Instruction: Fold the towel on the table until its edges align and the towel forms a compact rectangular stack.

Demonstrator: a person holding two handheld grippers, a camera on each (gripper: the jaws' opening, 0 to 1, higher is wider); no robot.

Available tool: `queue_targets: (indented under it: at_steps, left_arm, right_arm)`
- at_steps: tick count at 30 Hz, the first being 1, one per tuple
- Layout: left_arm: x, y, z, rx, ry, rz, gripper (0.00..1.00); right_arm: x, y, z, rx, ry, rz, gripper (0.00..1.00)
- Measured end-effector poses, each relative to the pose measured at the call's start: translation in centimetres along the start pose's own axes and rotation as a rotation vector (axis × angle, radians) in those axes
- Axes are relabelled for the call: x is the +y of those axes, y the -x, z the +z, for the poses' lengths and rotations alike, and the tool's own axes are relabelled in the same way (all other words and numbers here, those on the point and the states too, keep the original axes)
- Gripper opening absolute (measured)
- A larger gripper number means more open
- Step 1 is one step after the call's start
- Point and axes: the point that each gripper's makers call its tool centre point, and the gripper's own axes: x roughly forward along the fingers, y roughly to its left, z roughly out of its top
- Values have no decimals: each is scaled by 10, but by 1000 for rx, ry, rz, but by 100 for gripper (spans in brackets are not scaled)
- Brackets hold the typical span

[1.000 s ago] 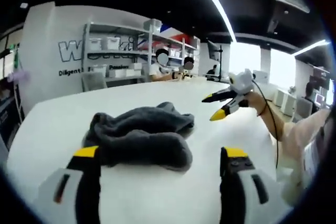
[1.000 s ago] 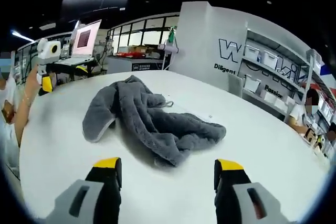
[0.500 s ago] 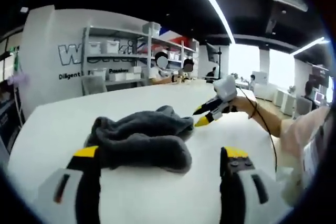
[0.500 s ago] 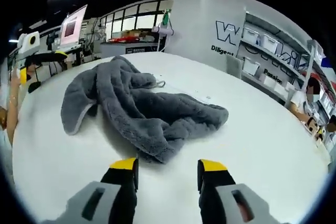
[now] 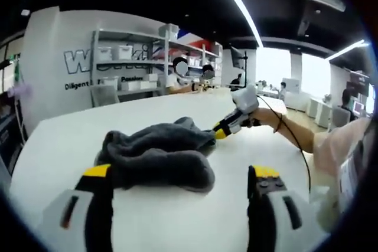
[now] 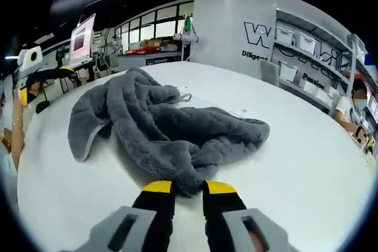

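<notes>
Crumpled grey terry towel (image 6: 171, 131) is lying heaped on the white table (image 6: 307, 146), unfolded. Right hand-held gripper (image 6: 188, 189) is pinching its near edge, likely to spread it; left hand-held gripper (image 5: 180, 175) is waiting with jaws spread.

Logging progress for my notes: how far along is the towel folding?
Done: nothing folded; the grey towel lies crumpled in a heap on the white table, edges unaligned. In hand: the right hand-held gripper has its jaws nearly closed around the towel's near edge, seemingly pinching it, while the left hand-held gripper waits open just short of the heap. Left: spreading it flat, every fold, and squaring the stack.
</notes>
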Motion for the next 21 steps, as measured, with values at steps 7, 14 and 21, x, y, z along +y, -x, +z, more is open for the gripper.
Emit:
queue_targets:
  at_steps: [7, 14, 21]
  left_arm:
    - [1, 1, -2, 8, -2, 7, 99]
    - [3, 3, -1, 2, 2, 13, 99]
    - [5, 4, -2, 3, 6, 12, 99]
  right_arm:
    - [4, 15, 17, -5, 97, -19, 5]
    - [-4, 39, 49, -48, 156, -64, 4]
    - [-4, 71, 85, -117, 167, -75, 4]
